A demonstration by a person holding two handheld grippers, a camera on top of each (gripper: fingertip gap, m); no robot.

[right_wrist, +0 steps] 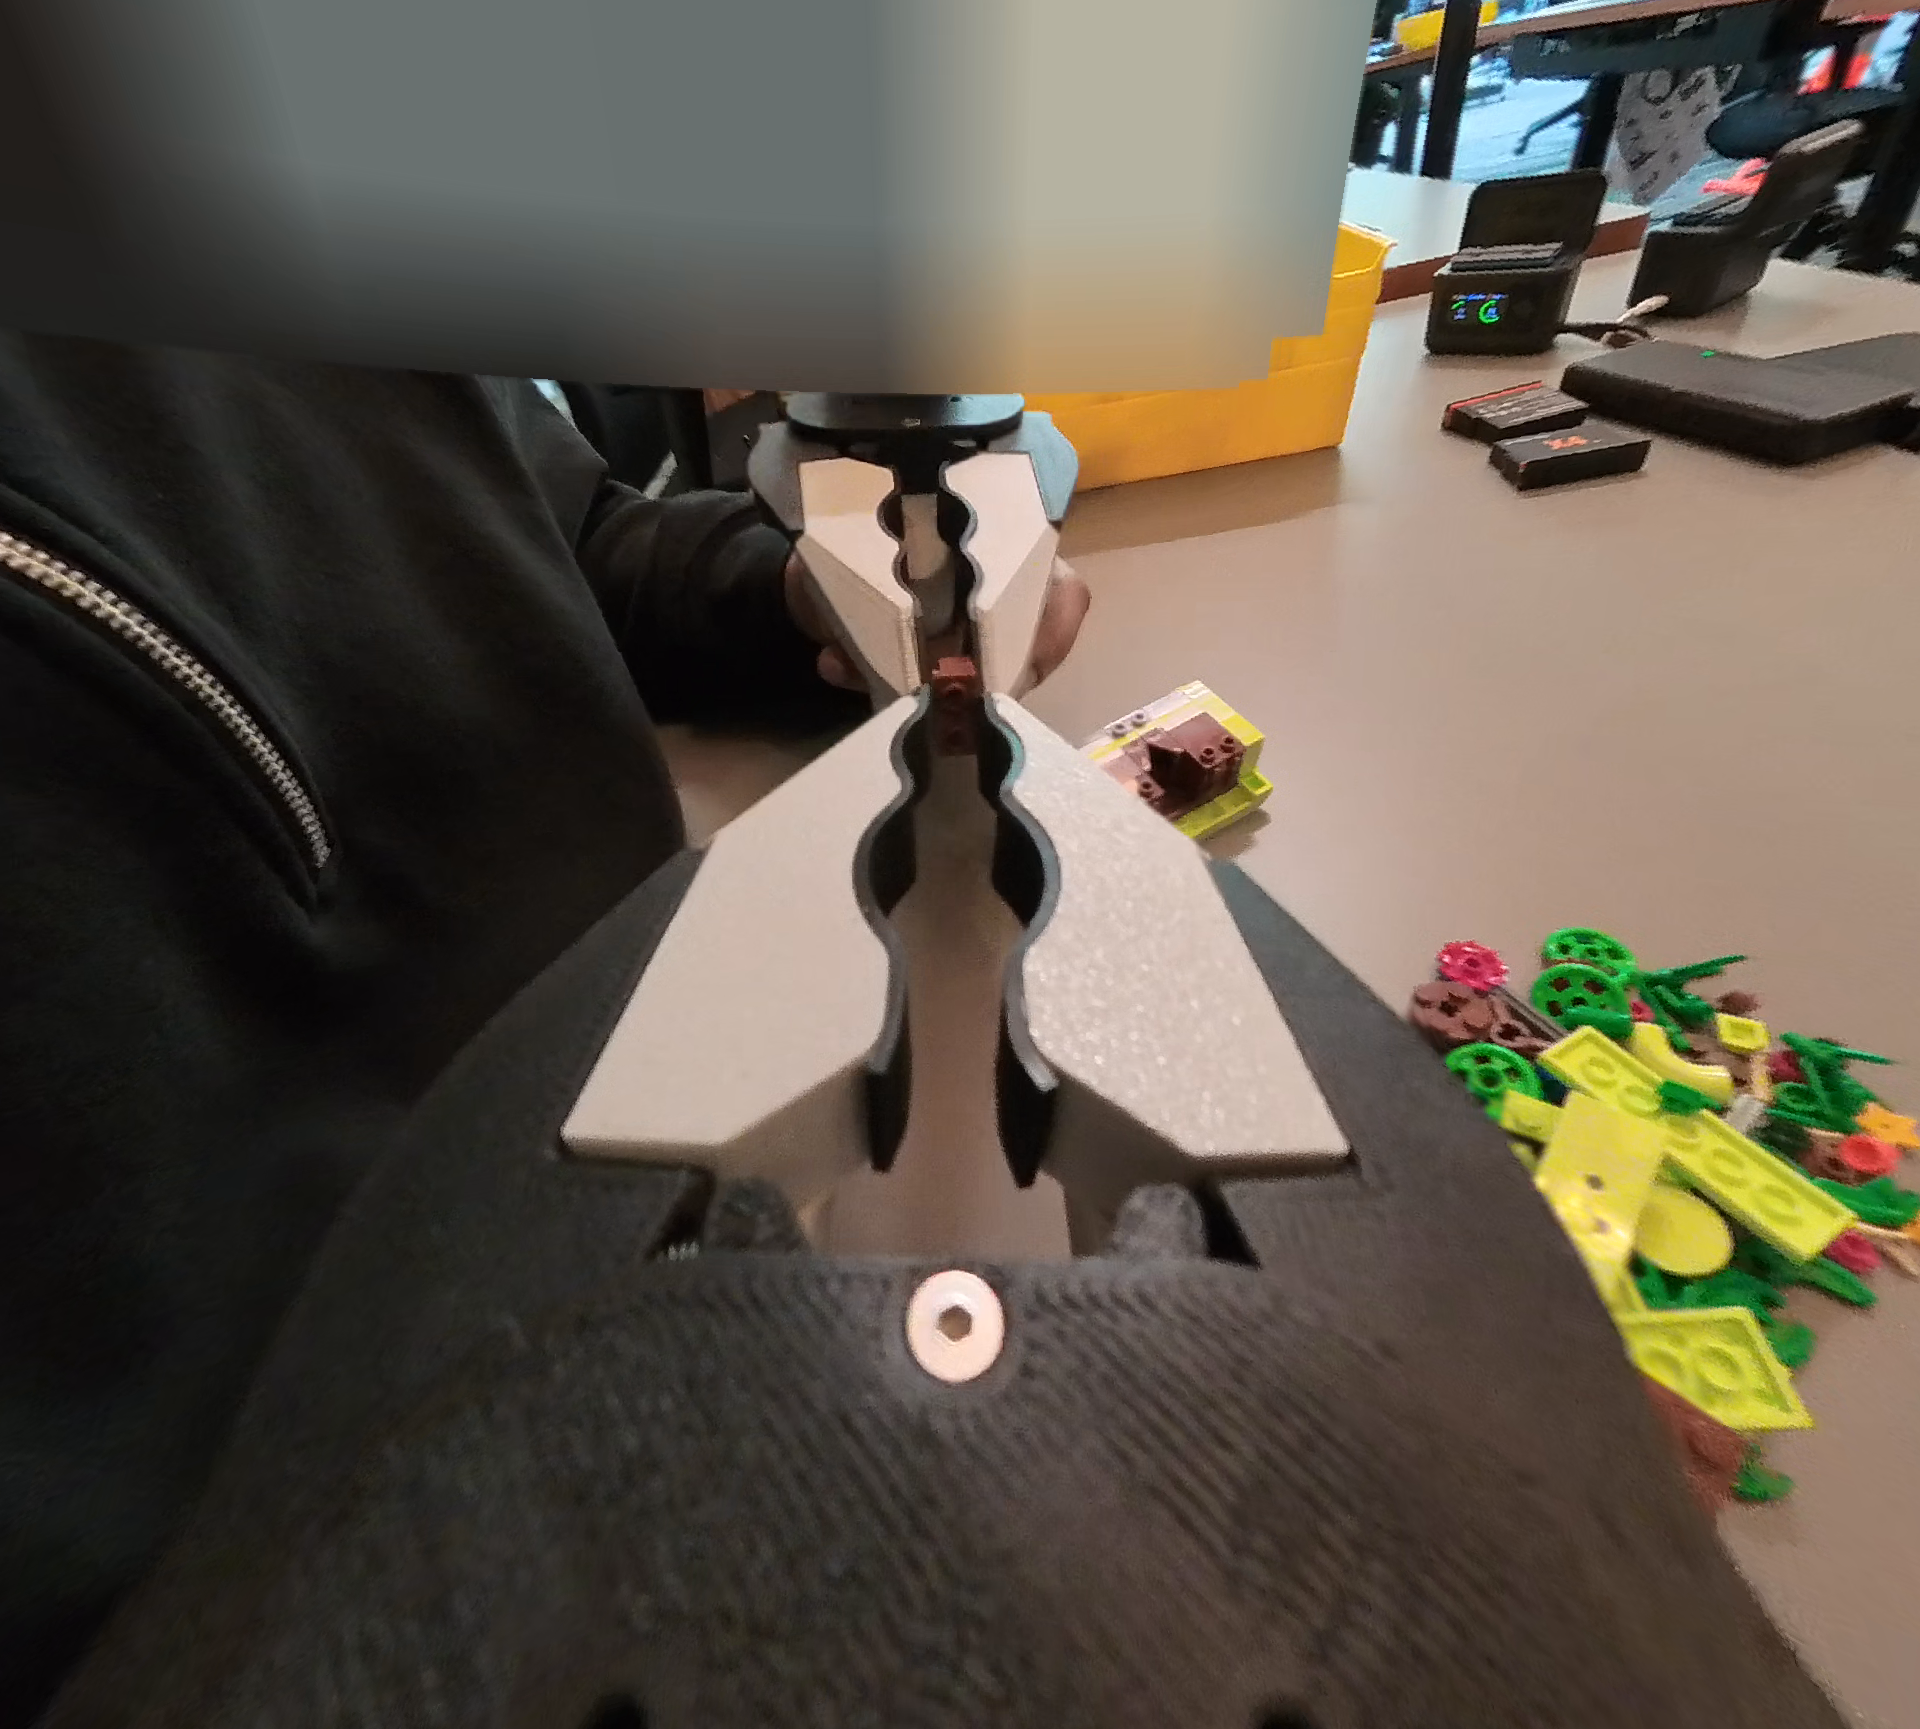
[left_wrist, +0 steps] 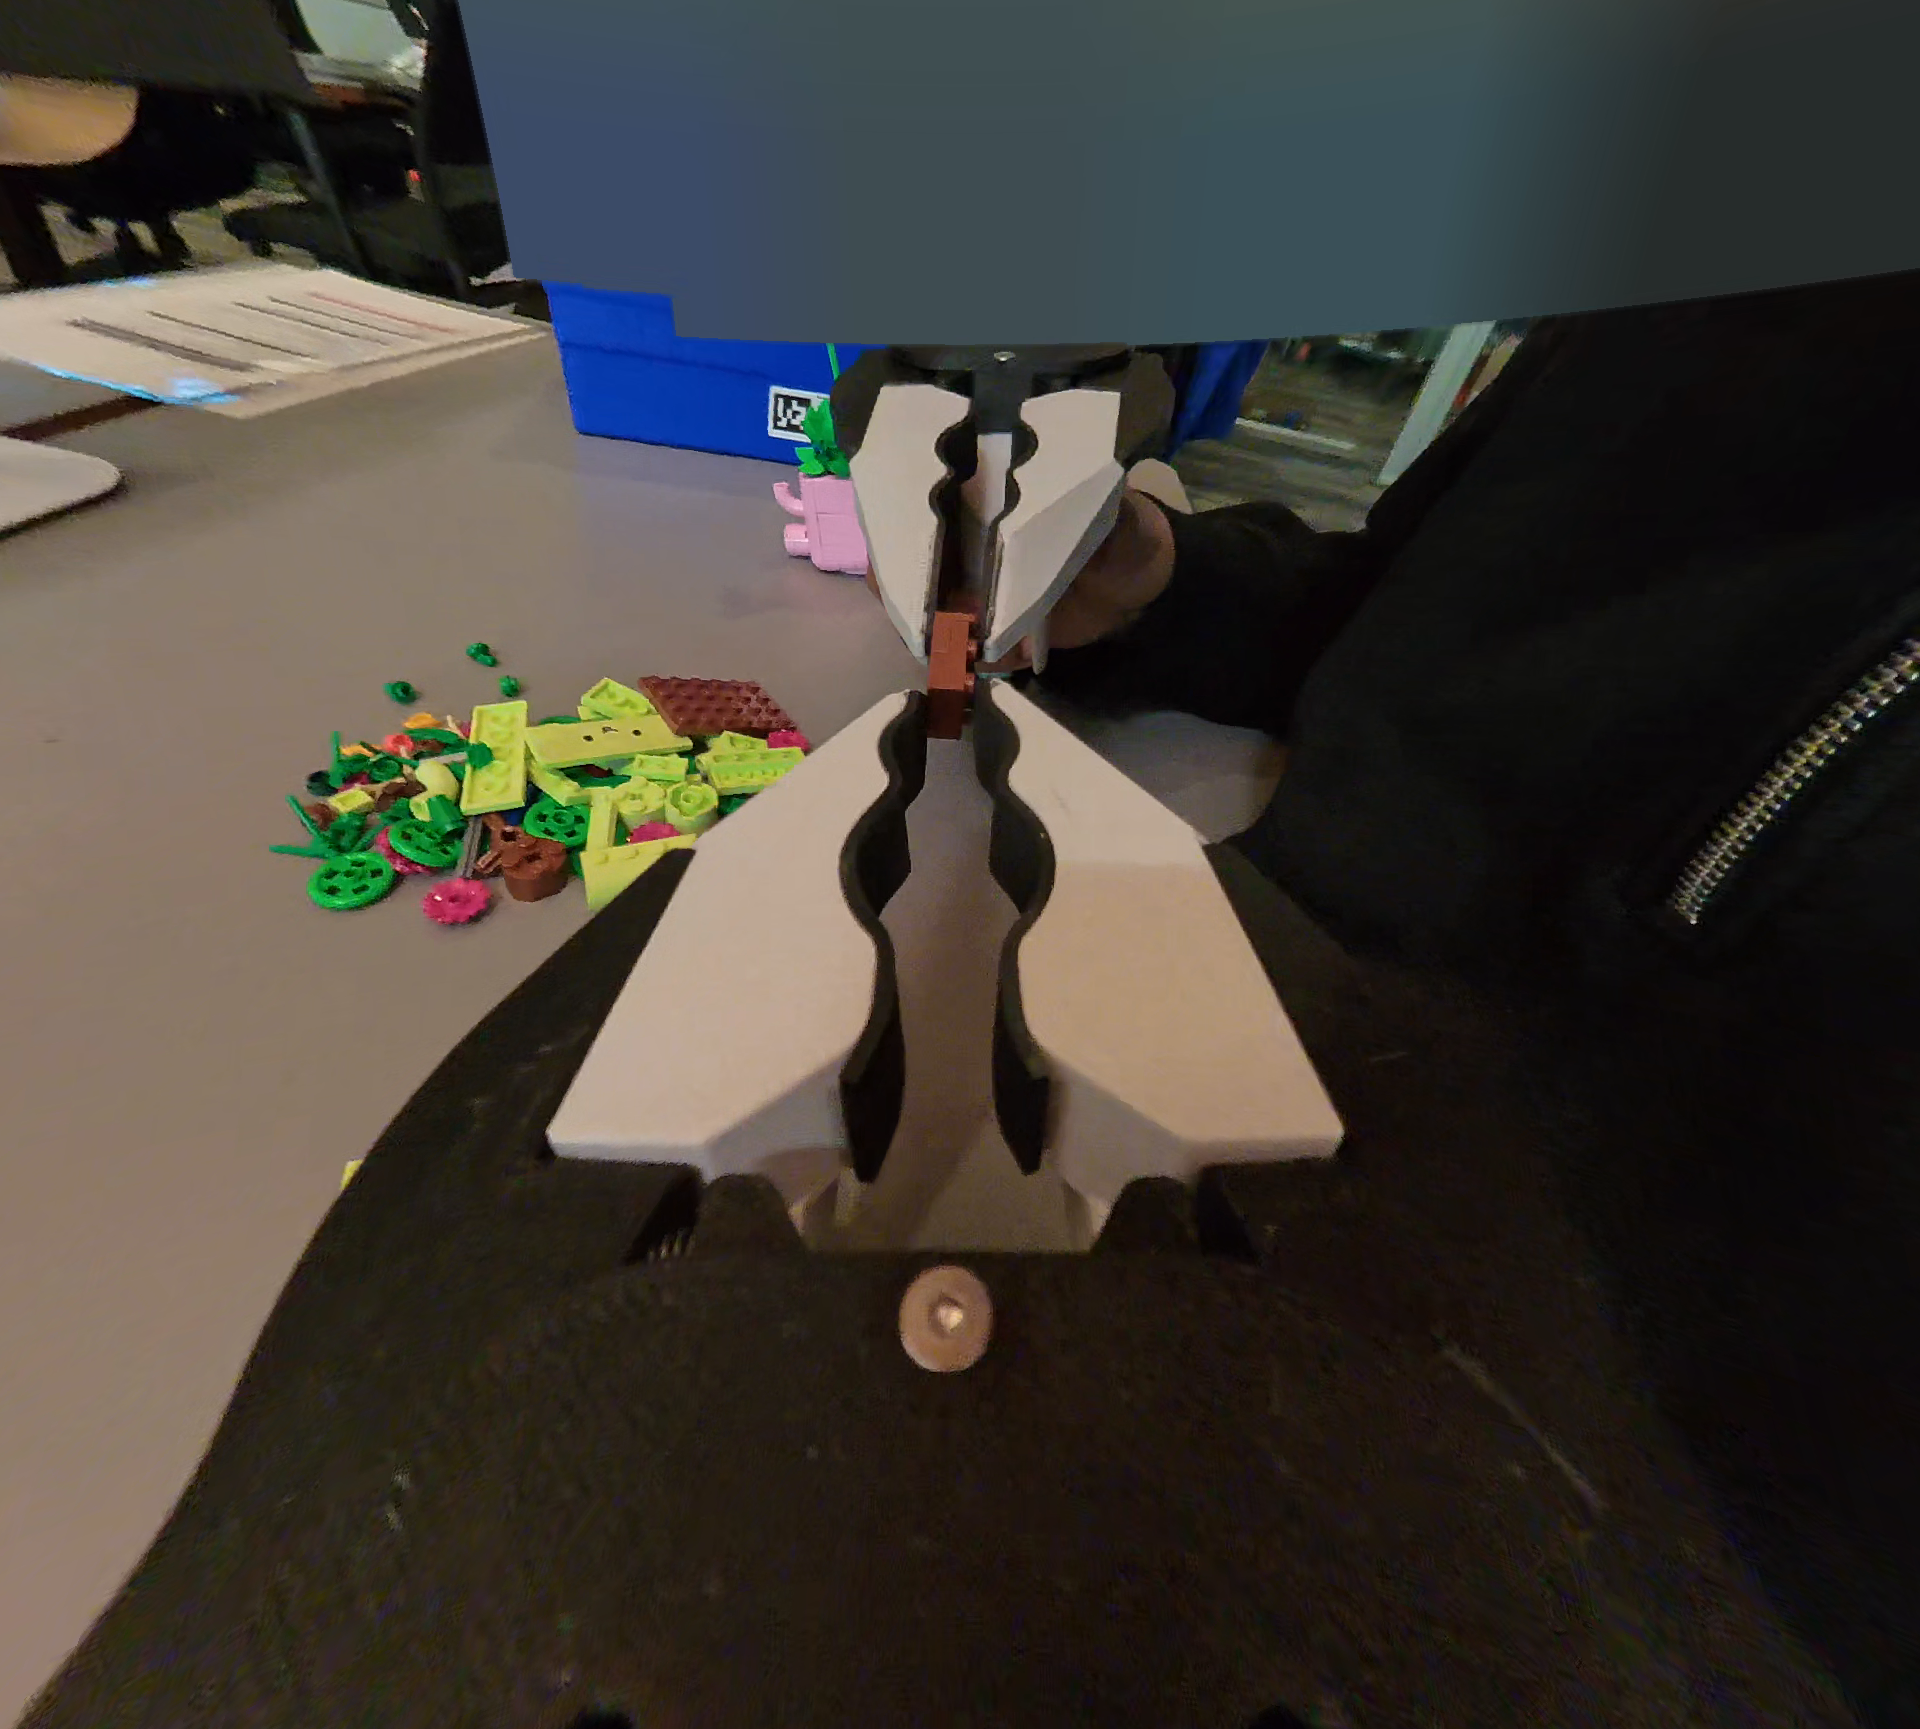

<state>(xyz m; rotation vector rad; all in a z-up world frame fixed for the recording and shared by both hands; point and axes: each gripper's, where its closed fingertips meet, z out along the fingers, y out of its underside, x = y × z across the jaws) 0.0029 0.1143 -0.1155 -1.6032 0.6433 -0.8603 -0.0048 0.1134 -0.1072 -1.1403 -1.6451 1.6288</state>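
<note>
Tools left (left_wrist: 951, 711) and right (right_wrist: 954, 723) both pinch 1 brown brick piece (left_wrist: 953, 673) tip-to-tip.

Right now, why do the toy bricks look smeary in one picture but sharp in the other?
In the right wrist view the pile of bricks sits at the frame's edge, stretched and smeared by the wide lens; in the left wrist view the same pile lies nearer the middle and looks crisp. Both views are dim, and the big grey patches are added blur.
</note>
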